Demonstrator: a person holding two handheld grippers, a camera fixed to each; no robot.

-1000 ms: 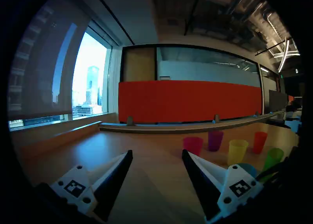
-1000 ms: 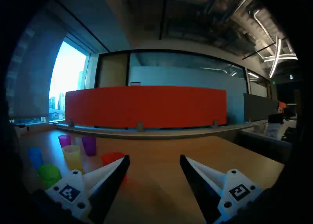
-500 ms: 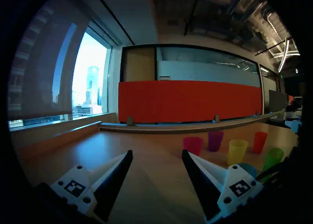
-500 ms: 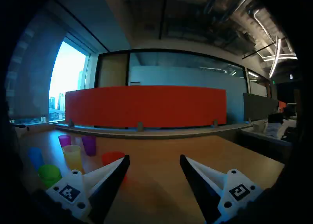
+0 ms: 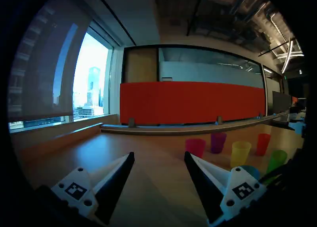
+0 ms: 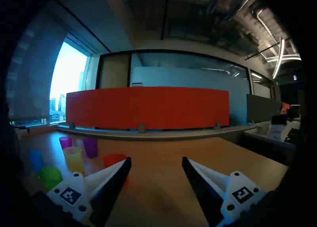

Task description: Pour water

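Gaping wide and carrying nothing, the left gripper (image 5: 158, 155) hovers low over the wooden table (image 5: 119, 147), and the right gripper (image 6: 155, 159) is spread just as wide and just as empty. The task's things are the plastic cups (image 6: 73, 159), grouped on the table at 4 o'clock in the left gripper view and at 8 o'clock in the right gripper view, so they stand between the 2 grippers. I count 6, 1 of each colour: a pink cup (image 5: 195, 147), a purple cup (image 5: 218, 142), a yellow cup (image 5: 241, 153), a red cup (image 5: 263, 144), a green cup (image 5: 277, 159) and a blue cup (image 5: 250, 170), the last partly hidden behind the left gripper's 3 o'clock finger. All stand upright. Whether any holds water I cannot tell from this low angle. They look thin-walled, translucent and light, so I judge they would tip at a nudge and buckle under a hard squeeze, and the smooth, tapered wall could slip. The sensible hold is across the wall at about mid-height, 1 finger at 3 o'clock and 1 at 9 o'clock of the cup, closed gently. Behind the table runs 1 red partition (image 5: 190, 102)
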